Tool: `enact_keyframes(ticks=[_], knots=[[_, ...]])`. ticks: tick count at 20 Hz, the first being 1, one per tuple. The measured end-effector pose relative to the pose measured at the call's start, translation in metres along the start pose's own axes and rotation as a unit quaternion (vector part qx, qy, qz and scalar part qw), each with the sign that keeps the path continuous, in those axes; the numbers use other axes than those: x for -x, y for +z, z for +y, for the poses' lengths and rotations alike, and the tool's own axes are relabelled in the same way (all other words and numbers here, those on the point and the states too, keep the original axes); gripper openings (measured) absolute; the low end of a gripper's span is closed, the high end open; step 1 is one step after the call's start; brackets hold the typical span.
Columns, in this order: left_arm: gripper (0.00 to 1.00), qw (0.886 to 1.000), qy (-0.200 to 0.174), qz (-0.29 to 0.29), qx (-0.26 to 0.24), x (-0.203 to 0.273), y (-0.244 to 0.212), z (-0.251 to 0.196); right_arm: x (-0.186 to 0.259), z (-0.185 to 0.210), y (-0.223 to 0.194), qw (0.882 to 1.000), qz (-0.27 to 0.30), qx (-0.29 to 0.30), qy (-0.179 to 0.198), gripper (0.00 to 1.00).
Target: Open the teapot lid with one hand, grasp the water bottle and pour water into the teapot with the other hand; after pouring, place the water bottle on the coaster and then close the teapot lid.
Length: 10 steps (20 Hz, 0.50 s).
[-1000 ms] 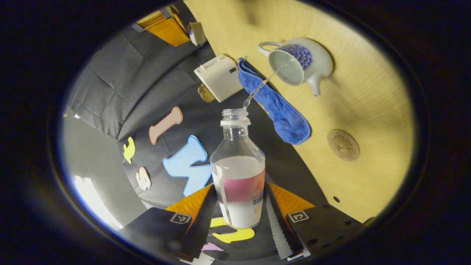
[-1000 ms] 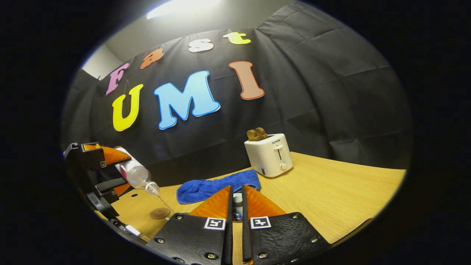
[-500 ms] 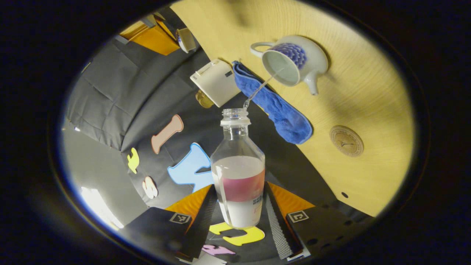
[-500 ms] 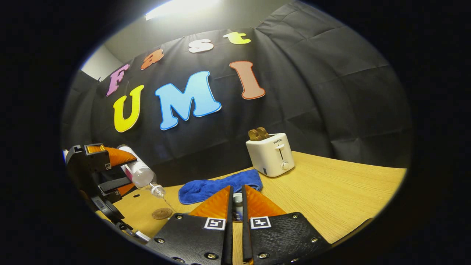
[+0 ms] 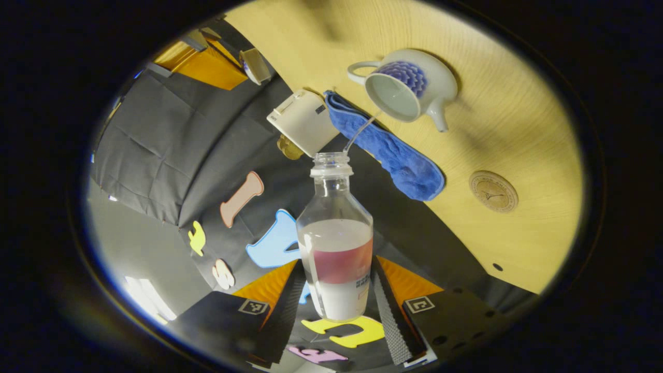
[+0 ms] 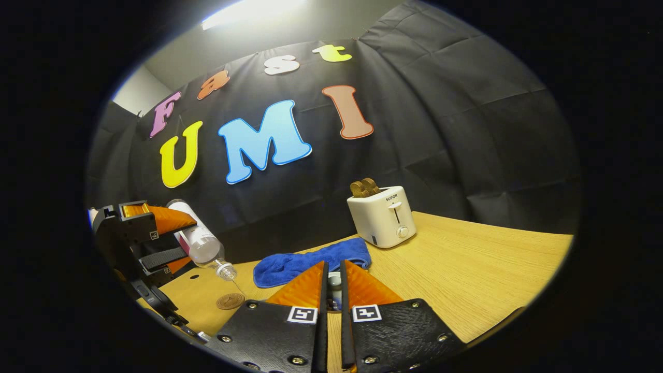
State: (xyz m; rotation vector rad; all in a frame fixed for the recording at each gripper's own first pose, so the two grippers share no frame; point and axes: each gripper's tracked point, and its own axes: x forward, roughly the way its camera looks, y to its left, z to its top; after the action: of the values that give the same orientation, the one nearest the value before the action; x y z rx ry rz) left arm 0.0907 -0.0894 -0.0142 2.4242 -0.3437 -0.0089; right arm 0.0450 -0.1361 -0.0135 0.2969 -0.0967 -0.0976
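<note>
The clear plastic water bottle with a pink label [image 5: 335, 243] is uncapped and tipped mouth-down — a thin stream runs from its neck into the white ceramic teapot with a blue flower pattern [image 5: 409, 88]. The teapot stands open on the bench, spout toward the round wooden coaster [image 5: 493, 184]. The small teapot lid [image 6: 334, 290] is held apart.

Staged recording booth, not a real kitchen: black cloth wall [image 6: 440, 129] w/ fold creases behind a light wood tabletop [image 6: 466, 280], plain grey wall + ceiling strip light [image 6: 248, 10] above it. Kitchen props set out: white toaster [image 6: 383, 217], blue towel [image 6: 311, 261], teapot [image 5: 409, 88], round coaster [image 5: 493, 191].
</note>
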Motion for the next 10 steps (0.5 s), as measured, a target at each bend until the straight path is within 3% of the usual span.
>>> enact_keyframes(ticks=[8, 10], knots=[[0.87, 0.999, 0.025, -0.01, -0.03, 0.0016, 0.0077, 0.0099, 0.0001, 0.0011, -0.0008, 1.0, 0.003, -0.002, 0.002, 0.1], [0.87, 1.0, 0.015, -0.012, 0.0, 0.0004, 0.0071, 0.0047, -0.0002, 0.0011, -0.0014, 1.0, 0.004, -0.001, 0.002, 0.1]])
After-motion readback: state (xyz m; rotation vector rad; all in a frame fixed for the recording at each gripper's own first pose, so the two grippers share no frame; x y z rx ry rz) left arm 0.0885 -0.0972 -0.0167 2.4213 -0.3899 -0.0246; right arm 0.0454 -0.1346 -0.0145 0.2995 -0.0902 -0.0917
